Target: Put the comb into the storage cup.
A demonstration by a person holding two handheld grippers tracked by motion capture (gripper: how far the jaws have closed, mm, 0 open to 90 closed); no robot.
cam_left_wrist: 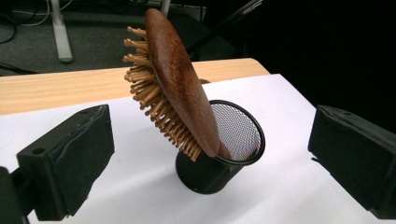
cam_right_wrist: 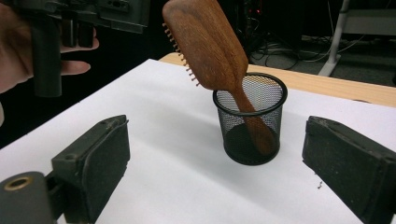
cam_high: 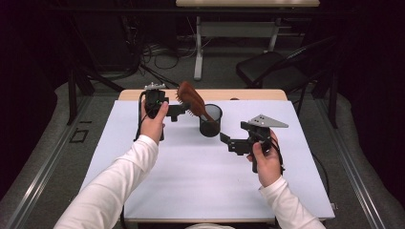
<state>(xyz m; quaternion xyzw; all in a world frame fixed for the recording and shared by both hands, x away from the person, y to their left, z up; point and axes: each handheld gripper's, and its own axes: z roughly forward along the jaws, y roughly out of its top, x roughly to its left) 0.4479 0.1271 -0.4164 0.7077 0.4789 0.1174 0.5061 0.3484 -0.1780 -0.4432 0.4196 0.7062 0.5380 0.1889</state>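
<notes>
A brown hairbrush (cam_high: 191, 100) stands handle-down in a black mesh cup (cam_high: 210, 121) near the worktop's (cam_high: 191, 181) far edge, leaning back-left. The left hand-held gripper (cam_high: 181, 109) is nearer, jaws wide. The right hand-held gripper (cam_high: 223, 138) waits wide too.

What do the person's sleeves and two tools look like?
Both sleeves are white and long. The left tool and right tool are black, with blocky padded jaws. The right one carries a grey three-cornered plate; black cables trail from both.
</notes>
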